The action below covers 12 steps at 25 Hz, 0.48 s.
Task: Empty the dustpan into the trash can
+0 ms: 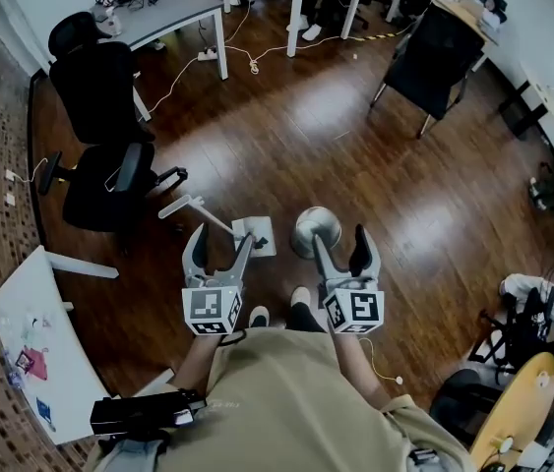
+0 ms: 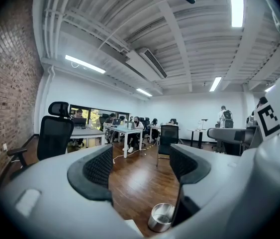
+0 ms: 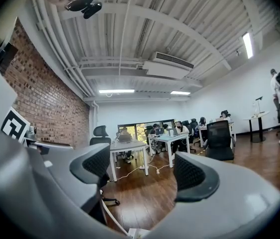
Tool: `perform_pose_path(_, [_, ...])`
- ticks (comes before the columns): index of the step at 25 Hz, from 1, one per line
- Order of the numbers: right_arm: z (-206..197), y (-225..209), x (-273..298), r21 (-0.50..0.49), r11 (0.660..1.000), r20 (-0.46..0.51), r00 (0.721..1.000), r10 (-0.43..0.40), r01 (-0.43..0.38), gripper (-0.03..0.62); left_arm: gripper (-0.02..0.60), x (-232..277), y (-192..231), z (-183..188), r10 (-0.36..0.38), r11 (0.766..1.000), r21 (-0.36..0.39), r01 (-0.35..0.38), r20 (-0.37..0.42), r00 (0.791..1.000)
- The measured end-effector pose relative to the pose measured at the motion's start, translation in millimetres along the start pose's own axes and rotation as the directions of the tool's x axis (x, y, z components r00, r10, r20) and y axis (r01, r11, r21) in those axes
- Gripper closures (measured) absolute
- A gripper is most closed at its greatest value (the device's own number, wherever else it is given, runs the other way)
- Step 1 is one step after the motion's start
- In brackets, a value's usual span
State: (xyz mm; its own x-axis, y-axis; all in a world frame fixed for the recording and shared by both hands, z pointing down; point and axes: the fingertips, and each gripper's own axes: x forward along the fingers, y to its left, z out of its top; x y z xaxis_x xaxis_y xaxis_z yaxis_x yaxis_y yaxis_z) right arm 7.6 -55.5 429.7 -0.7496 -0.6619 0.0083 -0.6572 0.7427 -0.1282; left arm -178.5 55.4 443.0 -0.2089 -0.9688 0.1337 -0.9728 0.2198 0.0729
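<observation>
On the floor [image 1: 286, 136] ahead: dustpan [image 1: 257, 234] just beside the metal trash can [image 1: 316, 229], untouched.
Left tongs [image 1: 222, 240] and right tongs [image 1: 338, 239] both gape empty; I'd clamp the long handle [image 1: 213, 219] low, keeping it level.

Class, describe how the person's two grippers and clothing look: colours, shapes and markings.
The left gripper and right gripper are grey, each with two curved jaws lined with black textured pads and a white cube bearing black square markers. The person wears a khaki shirt.
</observation>
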Motion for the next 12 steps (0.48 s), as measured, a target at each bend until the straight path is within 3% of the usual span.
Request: perform_pose_path(12, [9.3,-80.5,55.2,0.016,0.995,0.029,0.995,0.095,-0.095,0.21,0.262,80.3,-52.3,14.4,0.05,0.998,0.033,-0.05,-0.004,0.999])
